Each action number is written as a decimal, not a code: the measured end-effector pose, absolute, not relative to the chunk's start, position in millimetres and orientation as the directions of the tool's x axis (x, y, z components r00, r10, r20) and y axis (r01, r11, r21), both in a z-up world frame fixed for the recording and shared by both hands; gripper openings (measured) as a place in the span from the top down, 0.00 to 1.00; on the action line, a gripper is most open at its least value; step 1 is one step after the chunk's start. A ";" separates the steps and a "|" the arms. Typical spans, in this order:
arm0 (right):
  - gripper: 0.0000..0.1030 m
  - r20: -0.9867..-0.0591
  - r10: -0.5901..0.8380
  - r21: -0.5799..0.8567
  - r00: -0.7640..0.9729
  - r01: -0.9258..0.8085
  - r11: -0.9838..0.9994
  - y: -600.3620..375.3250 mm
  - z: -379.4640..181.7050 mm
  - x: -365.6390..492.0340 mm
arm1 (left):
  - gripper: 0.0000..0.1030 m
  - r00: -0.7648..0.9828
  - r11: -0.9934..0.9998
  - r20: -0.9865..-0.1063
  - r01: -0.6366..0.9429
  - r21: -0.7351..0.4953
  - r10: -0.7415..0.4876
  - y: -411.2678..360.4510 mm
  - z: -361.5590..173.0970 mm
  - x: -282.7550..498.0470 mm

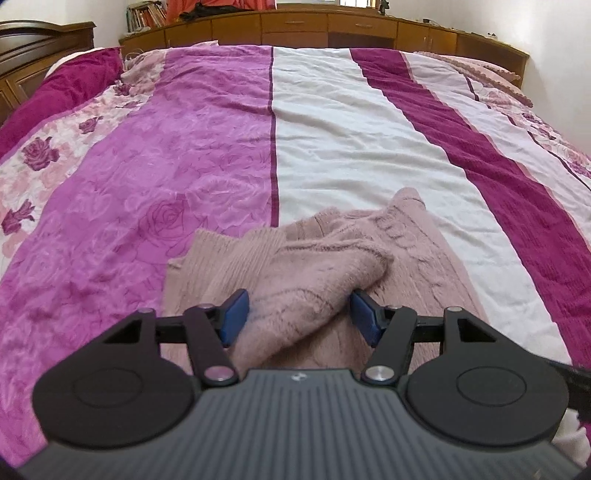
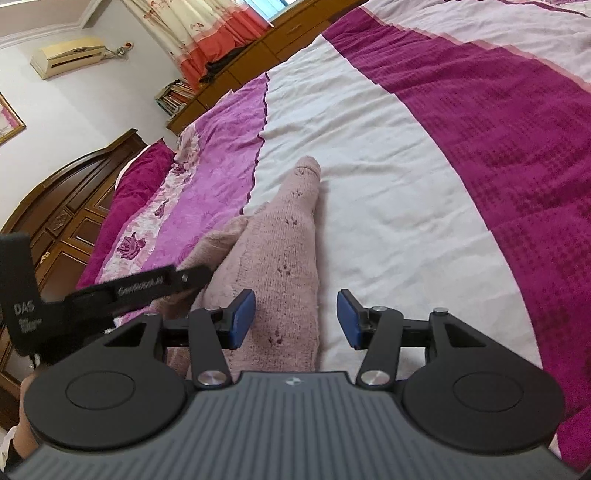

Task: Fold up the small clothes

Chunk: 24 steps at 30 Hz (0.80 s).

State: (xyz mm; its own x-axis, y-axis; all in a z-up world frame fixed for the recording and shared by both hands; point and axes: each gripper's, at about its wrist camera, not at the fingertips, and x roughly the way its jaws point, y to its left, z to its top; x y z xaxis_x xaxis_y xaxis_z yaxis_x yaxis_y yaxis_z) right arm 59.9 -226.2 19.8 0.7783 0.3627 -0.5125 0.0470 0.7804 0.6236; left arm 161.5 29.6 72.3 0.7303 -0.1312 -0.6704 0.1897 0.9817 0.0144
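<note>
A fuzzy pale pink knit sweater (image 1: 406, 240) lies rumpled on the near part of the bed, across the seam between the magenta and white stripes. My left gripper (image 1: 300, 319) has a thick folded wad of the sweater filling the gap between its blue pads, which press on it from both sides. In the right wrist view a long part of the sweater (image 2: 291, 229) stretches away over the white stripe. My right gripper (image 2: 296, 318) stands open above the sweater's near edge, its right pad over bare sheet. The left gripper's black body (image 2: 140, 288) shows at the left there.
The bedspread (image 1: 332, 129) has magenta, white and dark purple stripes with rose-print borders. A dark wooden headboard (image 2: 66, 206) and a purple pillow (image 2: 133, 192) stand to the left. Wooden cabinets (image 1: 332, 26) run along the far side. A hand (image 2: 26, 387) shows at the lower left.
</note>
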 end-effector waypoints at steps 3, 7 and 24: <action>0.45 -0.511 0.364 0.616 0.779 0.037 0.787 -225.3 18.8 60.3 | 0.74 0.745 0.987 -0.656 0.163 0.005 -0.120 39.7 70.6 164.1; 0.45 -0.507 0.370 0.620 0.779 0.030 0.784 -225.3 17.7 62.0 | 0.74 0.742 0.995 -0.664 0.058 -0.082 -0.098 68.6 67.8 172.2; 0.45 -0.508 0.368 0.602 0.779 0.016 0.798 -220.6 16.3 62.5 | 0.53 0.722 0.977 -0.668 0.052 -0.205 -0.179 106.3 50.3 148.4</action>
